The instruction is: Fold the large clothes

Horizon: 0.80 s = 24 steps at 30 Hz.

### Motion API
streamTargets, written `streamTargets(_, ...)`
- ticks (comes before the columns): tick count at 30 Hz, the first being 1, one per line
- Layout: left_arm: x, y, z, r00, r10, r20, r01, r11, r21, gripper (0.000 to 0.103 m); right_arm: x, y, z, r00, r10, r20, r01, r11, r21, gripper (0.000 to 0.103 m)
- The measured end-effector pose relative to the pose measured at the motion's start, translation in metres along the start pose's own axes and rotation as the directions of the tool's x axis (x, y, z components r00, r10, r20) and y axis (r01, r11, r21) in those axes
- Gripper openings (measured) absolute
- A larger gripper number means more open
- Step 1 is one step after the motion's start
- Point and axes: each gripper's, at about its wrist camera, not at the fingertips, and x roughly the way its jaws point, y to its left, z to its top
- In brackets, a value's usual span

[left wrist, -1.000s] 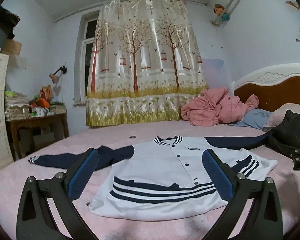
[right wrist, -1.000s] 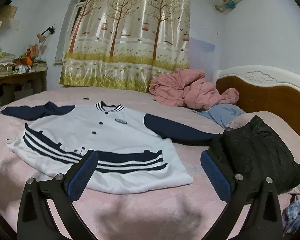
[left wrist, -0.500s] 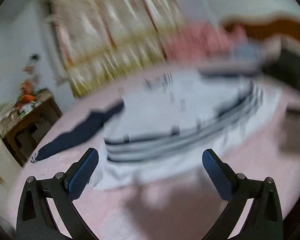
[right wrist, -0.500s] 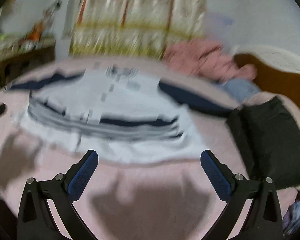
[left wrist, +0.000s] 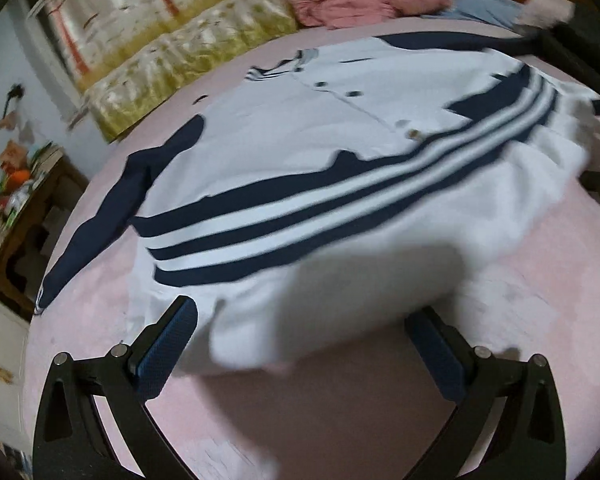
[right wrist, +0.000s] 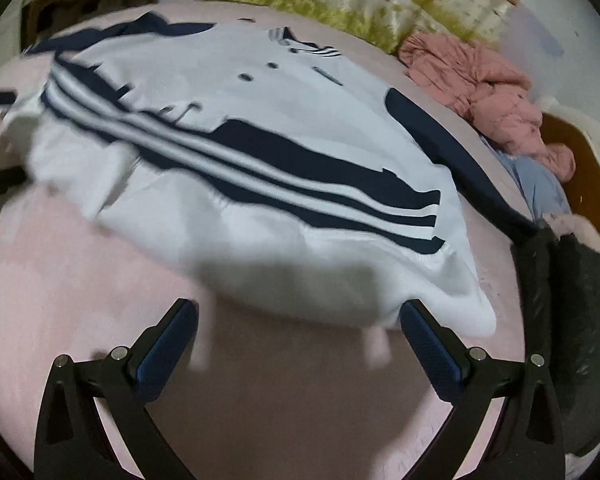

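A white jacket [left wrist: 300,140] with navy sleeves and navy stripes lies spread front-up on the pink bed; it also shows in the right wrist view [right wrist: 260,128]. My left gripper [left wrist: 304,344] is open and empty, hovering over the jacket's hem near its left corner. My right gripper [right wrist: 300,340] is open and empty, just short of the hem near the right corner. Neither touches the cloth. The jacket's left sleeve [left wrist: 96,216] lies stretched out toward the bed's edge, and the right sleeve [right wrist: 472,168] runs toward the headboard.
A black garment [right wrist: 572,320] lies on the bed right of the jacket. A pink quilt [right wrist: 488,96] and a blue pillow [right wrist: 540,184] lie by the wooden headboard [right wrist: 580,168]. A curtain [left wrist: 180,32] hangs behind. A cluttered wooden table [left wrist: 20,208] stands left of the bed.
Both grippers have tilted down and moved in close to the jacket's hem. Both stayed open. The jacket has not moved.
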Motion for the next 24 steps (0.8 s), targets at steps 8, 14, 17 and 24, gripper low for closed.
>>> streamTargets(8, 0.014, 0.044, -0.004, 1.000, 0.006, 0.022, -0.005, 0.999, -0.048, 0.102, 0.016, -0.034, 0.009, 0.988, -0.146, 0.059, 0.142, 0.988, 0.061, 0.103)
streamTargets(14, 0.020, 0.074, -0.004, 0.988, -0.154, 0.033, 0.156, 0.982, -0.110, 0.040, 0.015, -0.056, 0.011, 0.989, -0.102, 0.103, 0.091, 0.990, 0.108, 0.099)
streamTargets(17, 0.011, 0.070, -0.006, 0.989, -0.136, 0.060, 0.142, 0.985, -0.103, 0.016, 0.008, -0.059, 0.009, 0.991, 0.037, 0.131, -0.054, 0.990, 0.131, 0.028)
streamTargets(24, -0.037, 0.070, -0.022, 0.984, -0.132, 0.118, 0.148, 0.980, -0.134, 0.013, -0.020, -0.060, -0.015, 0.982, 0.073, 0.174, -0.105, 0.977, 0.186, 0.022)
